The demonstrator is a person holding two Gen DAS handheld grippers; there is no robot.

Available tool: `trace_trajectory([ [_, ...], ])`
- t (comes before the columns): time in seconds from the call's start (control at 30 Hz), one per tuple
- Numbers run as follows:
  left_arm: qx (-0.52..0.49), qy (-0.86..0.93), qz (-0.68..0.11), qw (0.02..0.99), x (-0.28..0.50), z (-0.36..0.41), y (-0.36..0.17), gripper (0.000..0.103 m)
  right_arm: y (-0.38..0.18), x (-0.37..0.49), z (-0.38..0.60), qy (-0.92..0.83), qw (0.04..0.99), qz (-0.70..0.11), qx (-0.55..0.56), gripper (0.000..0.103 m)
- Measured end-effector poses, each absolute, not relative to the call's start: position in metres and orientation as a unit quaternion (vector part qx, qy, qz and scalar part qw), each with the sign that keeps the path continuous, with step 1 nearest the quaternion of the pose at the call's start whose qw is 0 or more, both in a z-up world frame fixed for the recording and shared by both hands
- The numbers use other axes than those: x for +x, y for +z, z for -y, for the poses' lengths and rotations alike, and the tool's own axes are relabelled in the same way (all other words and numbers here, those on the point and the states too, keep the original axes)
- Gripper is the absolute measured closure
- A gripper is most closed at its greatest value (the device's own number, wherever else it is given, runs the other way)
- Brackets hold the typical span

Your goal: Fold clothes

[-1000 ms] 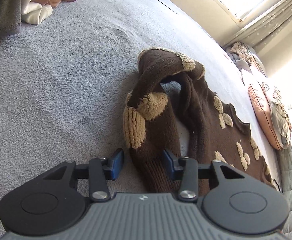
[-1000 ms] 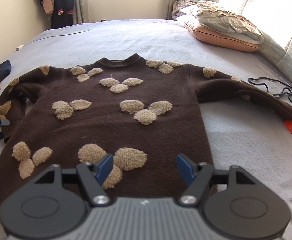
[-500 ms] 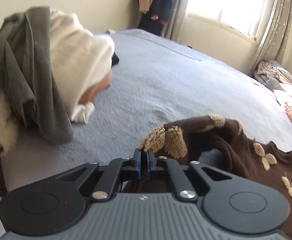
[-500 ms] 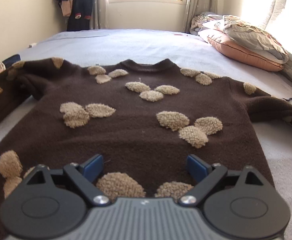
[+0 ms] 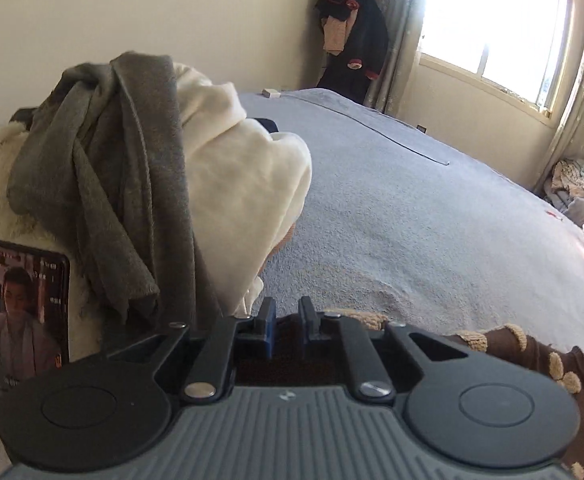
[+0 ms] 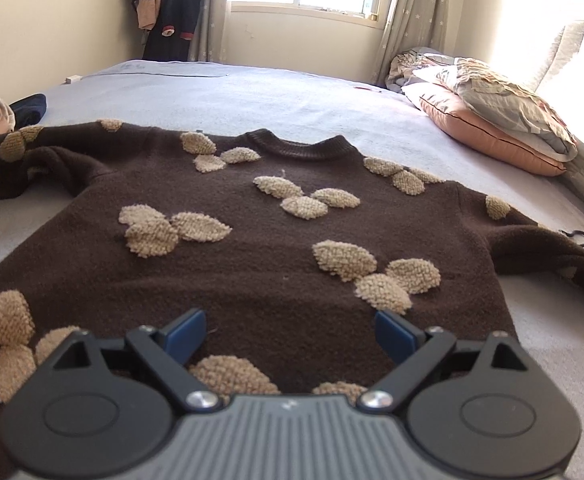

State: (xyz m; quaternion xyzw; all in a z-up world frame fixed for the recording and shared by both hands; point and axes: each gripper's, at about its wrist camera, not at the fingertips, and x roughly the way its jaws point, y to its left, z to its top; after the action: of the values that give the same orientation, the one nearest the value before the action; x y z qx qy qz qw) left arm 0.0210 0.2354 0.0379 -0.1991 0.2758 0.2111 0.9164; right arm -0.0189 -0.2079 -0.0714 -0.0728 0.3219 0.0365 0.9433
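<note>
While the brown sweater (image 6: 275, 248) lies spread face-up across the bed (image 6: 292, 96), the left hand-held gripper (image 5: 285, 326) pinches its sleeve (image 5: 492, 340) near the bed's left edge, and the right hand-held gripper (image 6: 289, 330) hovers spread over the hem. The sleeve fold seems underway; next, that sleeve probably needs carrying across the chest.

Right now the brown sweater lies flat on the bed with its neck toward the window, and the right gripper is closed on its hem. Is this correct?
Not quite: the right gripper is open, jaws spread above the brown sweater, as the right wrist view shows. The rest is correct.
</note>
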Motion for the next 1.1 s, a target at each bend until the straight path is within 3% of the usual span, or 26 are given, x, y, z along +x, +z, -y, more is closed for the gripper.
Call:
trace_trajectory([
  [0.2, -0.304, 0.169, -0.295, 0.89, -0.006, -0.259, 0.022, 0.073, -0.073, -0.019, 0.205, 0.039, 0.943, -0.322, -0.077, 0.009],
  [0.4, -0.243, 0.136, -0.284, 0.918, -0.014, -0.259, 0.013, 0.062, -0.072, -0.024, 0.2, 0.051, 0.943, -0.316, -0.088, 0.009],
  [0.63, -0.182, 0.101, -0.302, 0.93, -0.003, -0.264, -0.004, 0.061, -0.073, -0.028, 0.19, 0.066, 0.944, -0.306, -0.105, 0.009],
  [0.7, -0.189, 0.096, -0.307, 0.928, 0.003, -0.271, -0.009, 0.064, -0.071, -0.028, 0.187, 0.07, 0.945, -0.299, -0.108, 0.009],
  [0.8, -0.199, 0.065, -0.313, 0.926, 0.013, -0.277, -0.007, 0.097, -0.062, -0.024, 0.175, 0.085, 0.948, -0.284, -0.112, 0.009],
  [1.1, -0.204, 0.074, -0.248, 0.944, 0.058, -0.283, 0.074, 0.099, -0.019, 0.055, 0.107, 0.176, 0.957, -0.216, -0.086, 0.009],
])
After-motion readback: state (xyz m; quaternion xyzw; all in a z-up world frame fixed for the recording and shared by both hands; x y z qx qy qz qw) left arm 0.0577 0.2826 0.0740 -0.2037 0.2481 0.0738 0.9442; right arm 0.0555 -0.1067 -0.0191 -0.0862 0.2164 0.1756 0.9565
